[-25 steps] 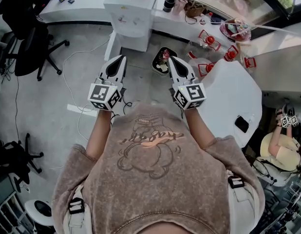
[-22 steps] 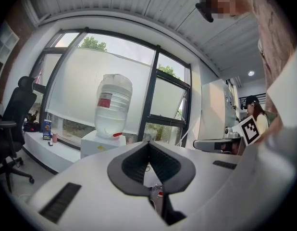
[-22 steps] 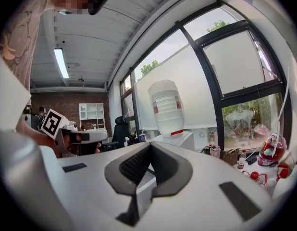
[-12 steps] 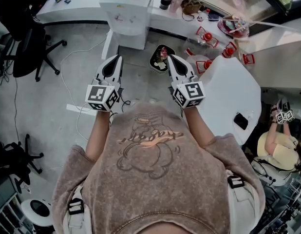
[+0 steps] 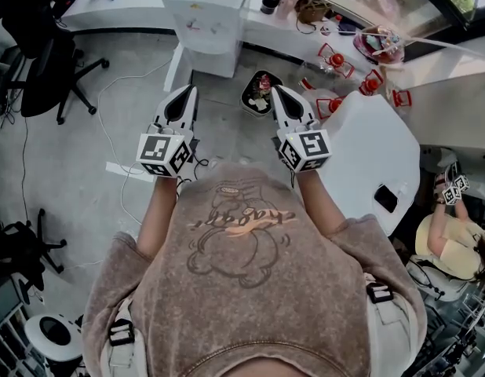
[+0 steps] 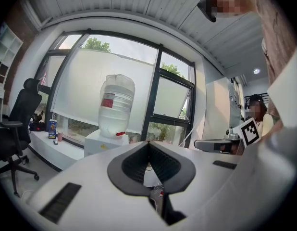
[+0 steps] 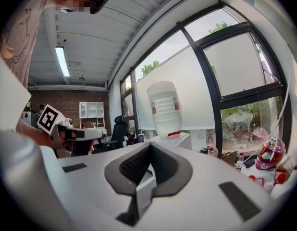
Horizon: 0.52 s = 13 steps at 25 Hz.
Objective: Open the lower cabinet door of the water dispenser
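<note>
The water dispenser [image 5: 207,18] has slid toward the top edge of the head view, and its top is now cut off there. The white round object [image 5: 52,334] at the lower left shows more fully. The seated person's [image 5: 450,242] marker cube [image 5: 453,185] has shifted up and left.

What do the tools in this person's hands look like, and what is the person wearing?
Each hand carries a white, tapering two-jaw tool: the left gripper and the right gripper. Black ribbed pads line the jaws. Each ends in a cube bearing black-and-white square markers. The person wears a faded brown short-sleeved T-shirt with a cartoon print.
</note>
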Available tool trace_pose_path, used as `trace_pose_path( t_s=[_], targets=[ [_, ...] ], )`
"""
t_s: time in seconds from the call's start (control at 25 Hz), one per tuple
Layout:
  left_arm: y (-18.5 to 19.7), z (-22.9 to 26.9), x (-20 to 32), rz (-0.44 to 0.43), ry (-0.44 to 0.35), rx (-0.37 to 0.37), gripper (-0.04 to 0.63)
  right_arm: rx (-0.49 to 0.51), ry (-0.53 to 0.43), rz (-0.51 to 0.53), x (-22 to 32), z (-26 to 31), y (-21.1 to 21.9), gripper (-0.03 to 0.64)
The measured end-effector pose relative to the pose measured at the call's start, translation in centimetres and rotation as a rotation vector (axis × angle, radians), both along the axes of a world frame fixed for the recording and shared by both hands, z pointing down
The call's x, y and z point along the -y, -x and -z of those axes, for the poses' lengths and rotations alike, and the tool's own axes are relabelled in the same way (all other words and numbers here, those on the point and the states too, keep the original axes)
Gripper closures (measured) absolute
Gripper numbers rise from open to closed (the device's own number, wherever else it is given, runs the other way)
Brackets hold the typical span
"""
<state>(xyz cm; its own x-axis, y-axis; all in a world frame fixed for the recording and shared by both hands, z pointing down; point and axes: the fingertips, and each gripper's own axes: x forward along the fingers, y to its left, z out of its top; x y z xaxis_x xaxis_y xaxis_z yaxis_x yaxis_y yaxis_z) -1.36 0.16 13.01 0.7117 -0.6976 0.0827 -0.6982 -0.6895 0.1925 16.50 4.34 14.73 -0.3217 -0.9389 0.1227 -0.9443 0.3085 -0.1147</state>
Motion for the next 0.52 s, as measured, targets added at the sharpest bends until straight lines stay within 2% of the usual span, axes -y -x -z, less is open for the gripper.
trace_pose_path(
  t_s=[0.52],
  targets=[
    [-0.05, 0.12, -0.41, 0.002, -0.011, 0.017, 0.578, -0.005, -0.009, 0.007, -0.03, -0.34, -0.25, 0.612]
  ],
)
